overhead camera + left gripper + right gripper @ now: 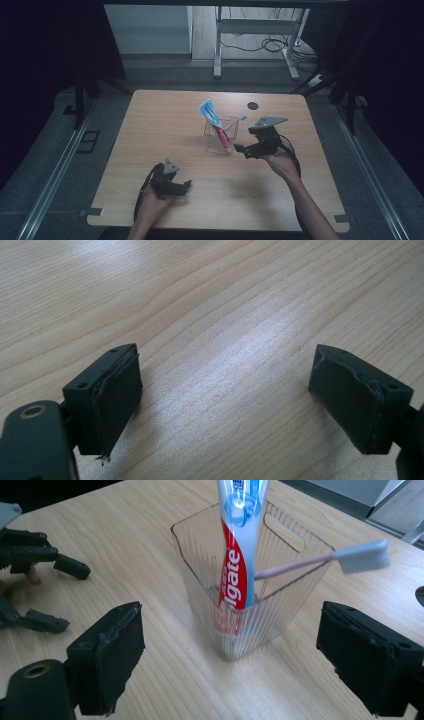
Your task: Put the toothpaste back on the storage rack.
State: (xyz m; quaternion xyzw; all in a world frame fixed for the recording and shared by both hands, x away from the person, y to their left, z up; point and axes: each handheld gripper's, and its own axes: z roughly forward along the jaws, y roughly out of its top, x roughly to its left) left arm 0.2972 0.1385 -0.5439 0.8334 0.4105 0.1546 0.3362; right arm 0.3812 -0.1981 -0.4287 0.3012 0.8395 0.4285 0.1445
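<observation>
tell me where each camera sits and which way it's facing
High view: above the person's side, looking forward and down on the table; shows both forearms, left gripper, right gripper.
Left gripper view: rides the left gripper, facing bare tabletop between its open jaws.
Right gripper view: rides the right gripper, facing the clear cup with toothpaste and toothbrush.
Shared: high and right gripper views both show the cup and the left gripper.

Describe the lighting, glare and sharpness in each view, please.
High view: dim, dark surroundings, table evenly lit. Left gripper view: pale glare on the wood, left gripper slightly soft. Right gripper view: bright, toothpaste tube and clear cup sharp.
</observation>
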